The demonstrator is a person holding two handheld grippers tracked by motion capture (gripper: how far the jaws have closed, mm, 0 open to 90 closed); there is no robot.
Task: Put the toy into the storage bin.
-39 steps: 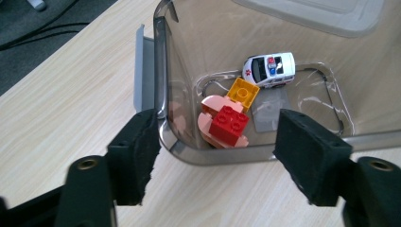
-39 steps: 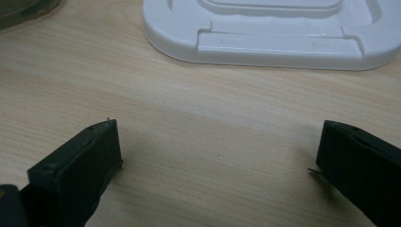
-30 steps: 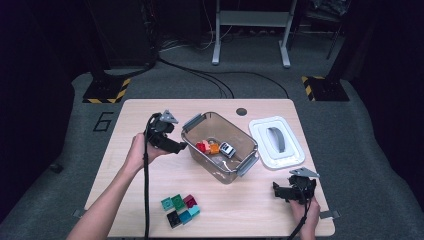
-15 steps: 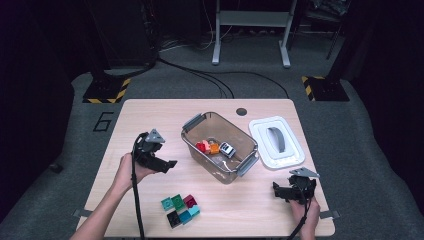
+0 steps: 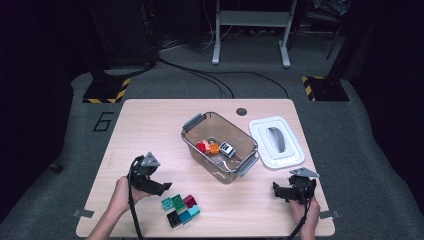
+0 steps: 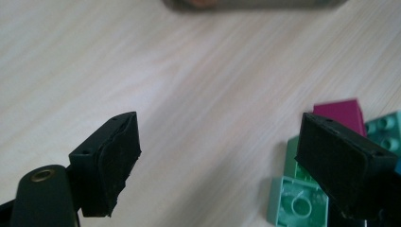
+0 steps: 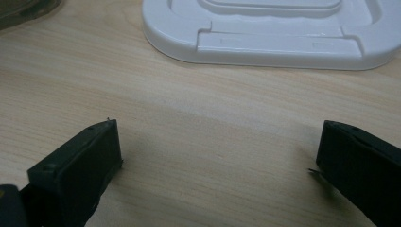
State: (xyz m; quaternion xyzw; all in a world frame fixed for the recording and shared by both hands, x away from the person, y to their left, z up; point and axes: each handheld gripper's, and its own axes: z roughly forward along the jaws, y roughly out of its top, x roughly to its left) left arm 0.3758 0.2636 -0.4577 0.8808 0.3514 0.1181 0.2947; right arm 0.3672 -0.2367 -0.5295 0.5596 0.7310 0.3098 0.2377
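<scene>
A "6" (image 5: pixel 103 121) is painted on the floor left of the table (image 5: pixel 150 130). The left gripper (image 5: pixel 161 186) gapes empty just beside the bricks (image 5: pixel 180 208), whose studs the left gripper view shows; the right gripper (image 5: pixel 278 190) gapes empty near the white lid (image 5: pixel 260 132).

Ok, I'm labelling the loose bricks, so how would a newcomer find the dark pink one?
Start at the clear bin in the middle of the wooden table, then drop to the brick cluster near the front edge. The dark pink brick sits at the cluster's bin-side corner, the one pink piece among green, teal and black ones.
</scene>
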